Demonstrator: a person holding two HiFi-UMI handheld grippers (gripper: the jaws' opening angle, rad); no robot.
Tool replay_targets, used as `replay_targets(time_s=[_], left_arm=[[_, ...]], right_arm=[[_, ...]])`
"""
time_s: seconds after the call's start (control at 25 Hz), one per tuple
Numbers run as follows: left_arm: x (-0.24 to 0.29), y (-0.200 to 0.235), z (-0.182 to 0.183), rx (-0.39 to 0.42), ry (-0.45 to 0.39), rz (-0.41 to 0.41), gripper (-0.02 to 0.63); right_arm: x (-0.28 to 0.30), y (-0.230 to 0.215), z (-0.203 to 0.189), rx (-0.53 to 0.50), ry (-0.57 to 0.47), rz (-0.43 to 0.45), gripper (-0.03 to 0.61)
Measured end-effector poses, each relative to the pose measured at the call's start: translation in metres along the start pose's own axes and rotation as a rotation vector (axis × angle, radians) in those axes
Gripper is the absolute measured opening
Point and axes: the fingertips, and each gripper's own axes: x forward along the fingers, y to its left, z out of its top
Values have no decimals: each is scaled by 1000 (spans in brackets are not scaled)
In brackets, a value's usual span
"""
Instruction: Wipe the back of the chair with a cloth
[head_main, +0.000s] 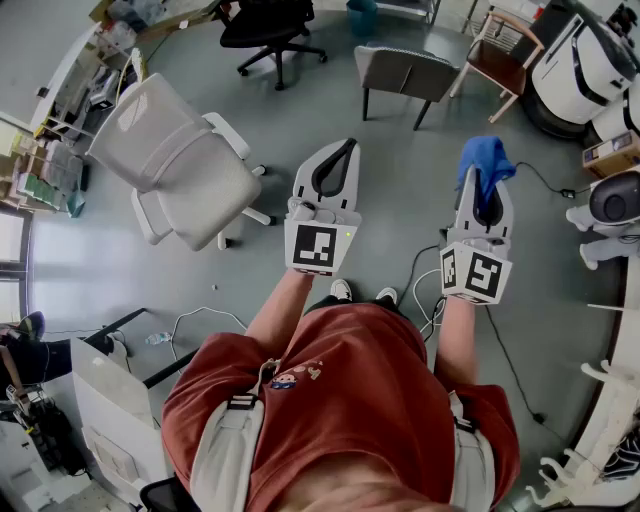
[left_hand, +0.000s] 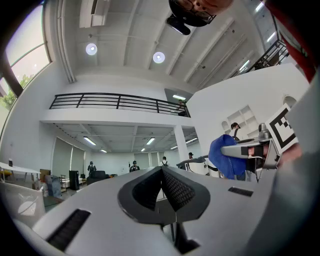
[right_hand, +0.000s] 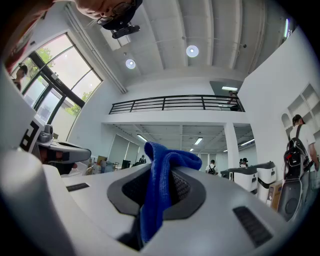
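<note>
We see the white office chair (head_main: 180, 160) only in the head view, standing on the grey floor (head_main: 405, 215) with its back towards the upper left. Both grippers are held well to the right of that chair and touch nothing of it. The left gripper (head_main: 347, 148) is the nearer one; its own view (left_hand: 161, 171) shows the jaws pressed together at the tips with nothing between them. Farther right of the chair, the right gripper (head_main: 487, 180) is clamped on a blue cloth (head_main: 484, 155), which bunches above the tips and hangs down between the jaws in that gripper's view (right_hand: 155, 195). The left gripper view also catches the cloth (left_hand: 222, 157) from the side. Both gripper views face upward to a balcony railing (left_hand: 117, 101) and ceiling lights (left_hand: 158, 57). Beyond the white chair, the head view shows a black office chair (head_main: 268, 22) and a grey chair (head_main: 405, 68).
</note>
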Motion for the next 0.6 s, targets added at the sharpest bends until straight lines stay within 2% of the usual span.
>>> replay_targets(time_s=[0.28, 0.6], left_arm=[[0, 10, 3, 5, 2, 14, 14], [-17, 43, -13, -24, 11, 12, 14]], right_arm=[[13, 14, 0, 2, 5, 29, 55], [16, 50, -4, 39, -17, 10, 57]])
